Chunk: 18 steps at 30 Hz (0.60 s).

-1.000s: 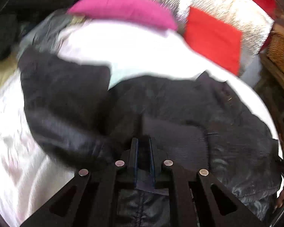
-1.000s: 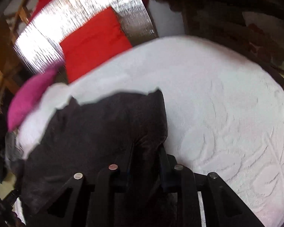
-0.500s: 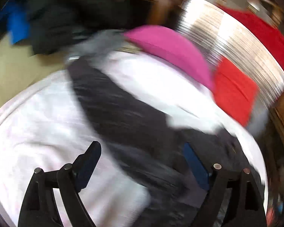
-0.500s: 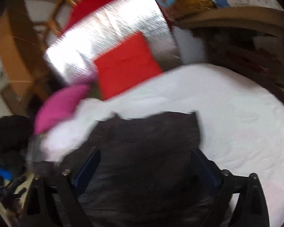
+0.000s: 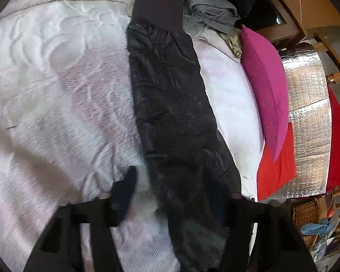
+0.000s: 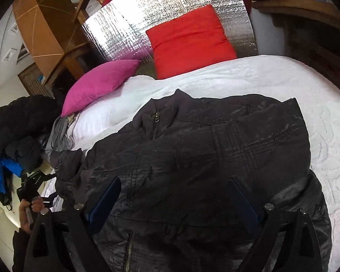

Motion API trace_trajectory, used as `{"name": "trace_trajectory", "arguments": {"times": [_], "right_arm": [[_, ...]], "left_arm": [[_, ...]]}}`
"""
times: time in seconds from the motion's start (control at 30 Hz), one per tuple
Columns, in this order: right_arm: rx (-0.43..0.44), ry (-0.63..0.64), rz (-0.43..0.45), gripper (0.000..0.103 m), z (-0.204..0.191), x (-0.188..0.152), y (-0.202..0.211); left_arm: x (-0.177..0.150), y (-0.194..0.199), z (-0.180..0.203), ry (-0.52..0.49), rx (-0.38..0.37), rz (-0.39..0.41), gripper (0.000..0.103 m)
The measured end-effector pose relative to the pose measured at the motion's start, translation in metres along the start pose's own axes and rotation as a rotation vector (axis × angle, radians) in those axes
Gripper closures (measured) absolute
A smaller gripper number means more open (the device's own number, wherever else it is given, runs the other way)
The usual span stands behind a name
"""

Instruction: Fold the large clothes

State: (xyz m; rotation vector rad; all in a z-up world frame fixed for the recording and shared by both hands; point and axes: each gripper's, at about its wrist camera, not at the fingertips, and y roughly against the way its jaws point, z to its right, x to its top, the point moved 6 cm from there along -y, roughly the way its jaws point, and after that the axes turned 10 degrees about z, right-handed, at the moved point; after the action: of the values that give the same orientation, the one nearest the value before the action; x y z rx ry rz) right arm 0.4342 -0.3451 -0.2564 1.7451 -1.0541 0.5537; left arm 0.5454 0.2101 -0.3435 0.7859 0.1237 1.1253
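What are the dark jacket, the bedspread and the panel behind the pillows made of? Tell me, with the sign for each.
Dark jacket: likely nylon or polyester, faintly shiny, crinkled, with a metal zipper.
Bedspread: white woven textile, matte, raised embossed pattern.
Panel: seemingly foil-faced sheet, mirror-bright with a quilted grid.

A magenta cushion [image 6: 99, 82] is lying up-left of the fingers, a red cushion [image 6: 190, 40] is leaning against silver foil [image 6: 133, 20] straight ahead beyond them
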Motion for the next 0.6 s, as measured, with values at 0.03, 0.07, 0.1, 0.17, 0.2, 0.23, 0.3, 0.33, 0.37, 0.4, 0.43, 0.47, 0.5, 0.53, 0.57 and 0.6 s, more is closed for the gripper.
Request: {"name": "trace_trajectory", "arguments": {"times": [0.03, 0.07, 0.1, 0.17, 0.2, 0.23, 0.3, 0.33, 0.37, 0.4, 0.43, 0.47, 0.5, 0.53, 0.57, 0.6], "right_arm": [[-0.001, -0.004, 0.002, 0.008, 0.003, 0.001, 0.0], [-0.002, -0.012, 0.005, 0.009, 0.005, 0.002, 0.0], [-0.003, -0.017, 0.004, 0.01, 0.007, 0.003, 0.001], [-0.011, -0.024, 0.005, 0.012, 0.011, 0.005, 0.003], [-0.019, -0.029, 0.006, 0.012, 0.013, 0.006, 0.004], [-0.021, -0.036, 0.007, 0.012, 0.014, 0.007, 0.005], [-0.018, -0.055, 0.015, 0.012, 0.016, 0.01, 0.01], [-0.02, -0.062, 0.02, 0.012, 0.017, 0.011, 0.012], [-0.023, -0.066, 0.024, 0.012, 0.018, 0.013, 0.014], [-0.027, -0.069, 0.027, 0.012, 0.019, 0.014, 0.017], [-0.027, -0.071, 0.029, 0.012, 0.019, 0.014, 0.019], [-0.024, -0.081, 0.026, 0.012, 0.02, 0.014, 0.021], [-0.022, -0.089, 0.02, 0.012, 0.02, 0.014, 0.021], [-0.019, -0.098, 0.012, 0.012, 0.021, 0.013, 0.021], [-0.015, -0.106, 0.001, 0.012, 0.021, 0.012, 0.02], [-0.017, -0.11, -0.01, 0.012, 0.022, 0.01, 0.02]], "left_arm": [[0.0, -0.003, 0.003, 0.003, -0.013, -0.002, 0.077], [-0.004, -0.001, 0.007, 0.001, -0.021, 0.008, 0.083], [-0.005, 0.001, 0.014, -0.025, -0.028, 0.028, 0.091], [-0.012, 0.009, 0.036, -0.129, -0.02, 0.069, 0.095], [-0.016, 0.016, 0.051, -0.19, -0.024, 0.094, 0.096], [-0.019, 0.022, 0.063, -0.232, -0.032, 0.111, 0.096], [-0.043, 0.041, 0.106, -0.397, -0.069, 0.145, 0.096], [-0.054, 0.046, 0.119, -0.444, -0.082, 0.146, 0.096], [-0.077, 0.054, 0.14, -0.514, -0.116, 0.136, 0.096], [-0.093, 0.058, 0.15, -0.554, -0.143, 0.115, 0.096], [-0.119, 0.062, 0.162, -0.604, -0.179, 0.074, 0.096], [-0.143, 0.063, 0.171, -0.64, -0.201, 0.034, 0.096], [-0.162, 0.06, 0.176, -0.669, -0.208, 0.001, 0.096], [-0.191, 0.057, 0.18, -0.72, -0.213, -0.045, 0.096], [-0.215, 0.05, 0.181, -0.764, -0.208, -0.085, 0.096], [-0.231, 0.043, 0.179, -0.79, -0.197, -0.119, 0.096]]}}
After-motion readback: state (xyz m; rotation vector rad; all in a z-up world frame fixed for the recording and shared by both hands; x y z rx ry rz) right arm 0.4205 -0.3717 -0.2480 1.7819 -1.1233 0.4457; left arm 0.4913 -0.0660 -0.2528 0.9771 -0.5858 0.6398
